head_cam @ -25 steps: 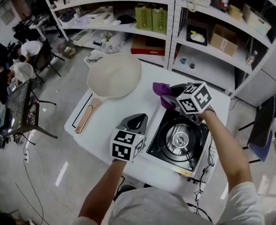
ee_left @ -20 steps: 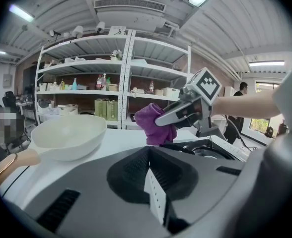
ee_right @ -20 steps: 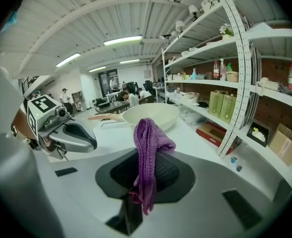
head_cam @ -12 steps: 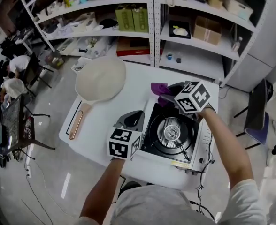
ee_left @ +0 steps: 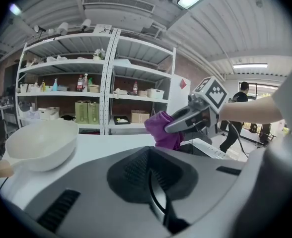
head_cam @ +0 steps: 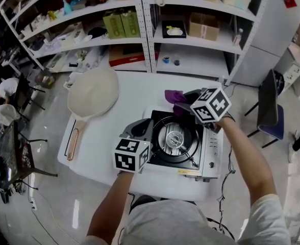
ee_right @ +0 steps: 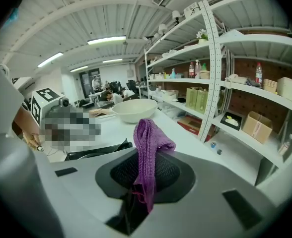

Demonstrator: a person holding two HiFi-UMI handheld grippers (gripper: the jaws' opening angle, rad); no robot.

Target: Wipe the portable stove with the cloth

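Cloth (ee_right: 147,148) clamped in your right gripper (head_cam: 186,110), portable stove (head_cam: 176,143) just beneath it. Left gripper (ee_left: 156,197): jaws together, empty, stove to its right. Wipe seemingly about to start; next, press cloth down and sweep.

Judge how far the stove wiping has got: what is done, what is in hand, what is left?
Done: the purple knitted cloth is picked up, clamped in the right tongs. In hand: it hangs by the far corner of the black-and-white portable gas stove; the left tongs, shut and empty, are beside the stove. Left: probably the whole wipe; no cleaned patch shows.
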